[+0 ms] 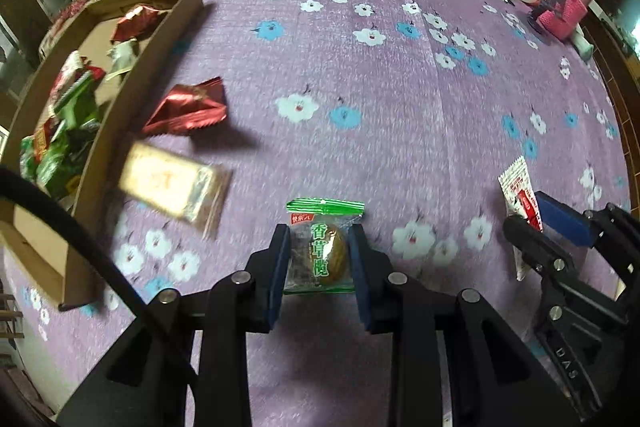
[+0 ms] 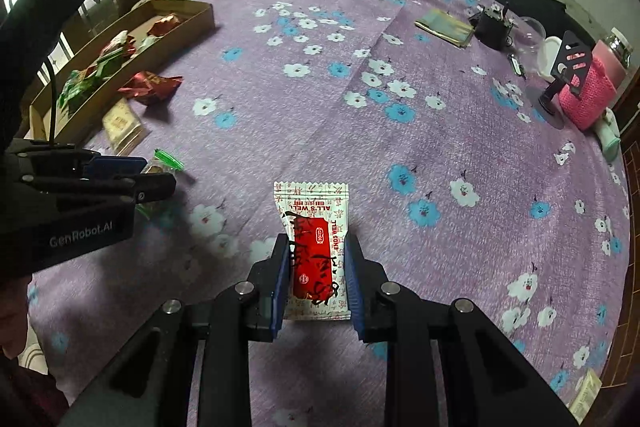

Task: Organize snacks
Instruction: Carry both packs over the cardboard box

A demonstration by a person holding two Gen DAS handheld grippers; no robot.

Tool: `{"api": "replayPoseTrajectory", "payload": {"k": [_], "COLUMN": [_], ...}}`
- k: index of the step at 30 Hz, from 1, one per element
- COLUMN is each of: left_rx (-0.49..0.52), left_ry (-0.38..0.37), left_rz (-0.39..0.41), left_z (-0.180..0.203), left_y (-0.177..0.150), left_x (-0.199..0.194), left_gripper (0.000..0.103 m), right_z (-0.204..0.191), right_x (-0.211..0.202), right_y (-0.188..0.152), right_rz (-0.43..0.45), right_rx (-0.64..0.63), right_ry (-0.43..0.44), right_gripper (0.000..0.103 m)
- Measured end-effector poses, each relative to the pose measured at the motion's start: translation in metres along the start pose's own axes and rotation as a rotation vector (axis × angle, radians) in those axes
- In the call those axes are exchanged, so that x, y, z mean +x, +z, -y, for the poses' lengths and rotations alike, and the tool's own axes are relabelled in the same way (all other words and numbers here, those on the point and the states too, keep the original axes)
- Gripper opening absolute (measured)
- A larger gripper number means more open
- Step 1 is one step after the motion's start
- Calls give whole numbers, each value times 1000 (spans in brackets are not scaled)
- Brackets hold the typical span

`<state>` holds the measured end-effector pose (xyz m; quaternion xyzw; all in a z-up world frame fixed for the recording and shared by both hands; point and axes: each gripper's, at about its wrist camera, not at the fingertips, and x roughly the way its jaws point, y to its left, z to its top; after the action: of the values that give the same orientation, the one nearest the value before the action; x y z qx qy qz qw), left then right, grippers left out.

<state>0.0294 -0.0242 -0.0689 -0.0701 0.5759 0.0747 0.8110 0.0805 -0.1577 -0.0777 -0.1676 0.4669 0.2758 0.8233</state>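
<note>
- Left gripper point(image 1: 319, 251) clamped on a clear green-edged olive packet point(image 1: 323, 247), held up off the purple flowered cloth point(image 1: 360, 87).
- Right gripper point(image 2: 316, 273) squeezed round a red-and-white snack packet point(image 2: 314, 247), also off the cloth.
- Cardboard box point(image 1: 132, 75) off to the left, already half full of wrappers.
- Red foil packet point(image 1: 186, 107) and tan bar point(image 1: 172, 183) lying just outside it.
- Probably featherlight, crinkly, slippery film; best pinched mid-body across the filling, gently.

Dim, fisheye-warped, blurred at left
</note>
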Motion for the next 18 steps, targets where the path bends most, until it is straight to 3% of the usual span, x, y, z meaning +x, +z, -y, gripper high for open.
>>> {"api": "replayPoseTrajectory", "payload": {"k": [9,18], "left_rx": [-31,-46], "left_ry": [44,19], "left_rz": [39,65], "left_z": [-12,-36], "left_y": [-30,-38], "left_x": [-15,-27], "left_gripper": [32,32], "right_z": [-24,-56], "right_x": [-14,-21], "right_y": [-10,-9], "right_rz": [39,53], "right_rx": [-61,-119], "right_ry": [32,40], "right_gripper": [25,25]}}
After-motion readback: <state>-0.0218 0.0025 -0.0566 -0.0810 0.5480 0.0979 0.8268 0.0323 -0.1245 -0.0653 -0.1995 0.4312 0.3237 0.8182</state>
